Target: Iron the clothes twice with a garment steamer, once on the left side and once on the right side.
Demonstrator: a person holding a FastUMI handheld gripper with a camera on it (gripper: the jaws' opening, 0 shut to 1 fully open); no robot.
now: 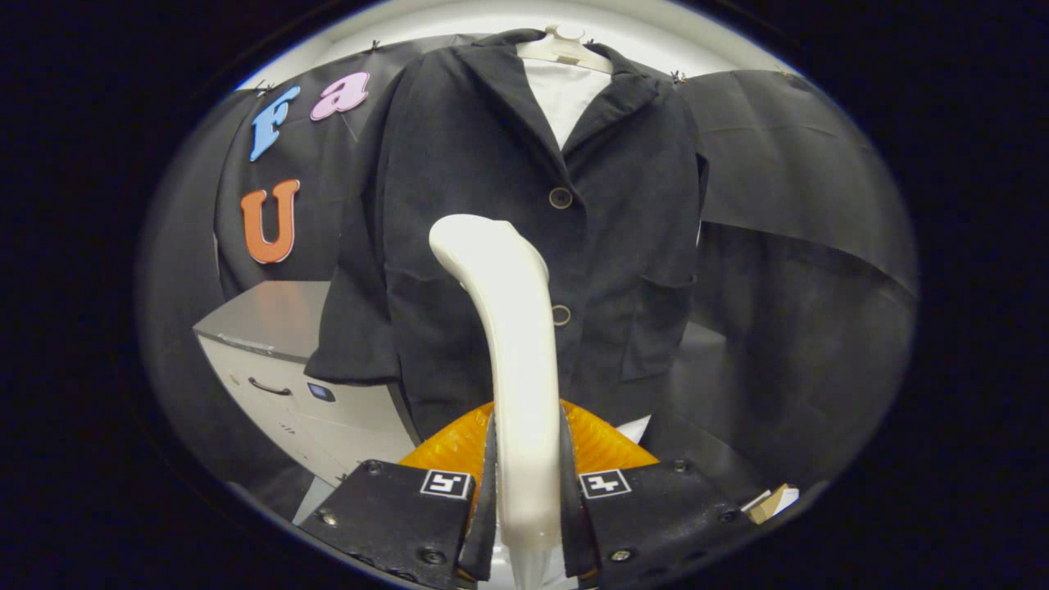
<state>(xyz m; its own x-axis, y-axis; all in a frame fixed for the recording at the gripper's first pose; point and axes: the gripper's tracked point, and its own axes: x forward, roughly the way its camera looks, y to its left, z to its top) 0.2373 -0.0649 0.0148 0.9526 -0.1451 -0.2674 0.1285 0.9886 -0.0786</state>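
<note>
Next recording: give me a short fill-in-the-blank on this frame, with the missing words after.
1. The gripper is shut on the ____ of the garment steamer.
2. The dark jacket hangs on a ____.
3. Two ____ run down the jacket's front.
4. A grey ____ stands beside the jacket's sleeve.

Missing words: handle; hanger; buttons; cabinet

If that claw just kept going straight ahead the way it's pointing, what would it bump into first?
Most likely the dark jacket hanging on the hanger. The claw is shut on the white steamer, whose head would touch the jacket front near the buttons first; depth is hard to judge.
</note>
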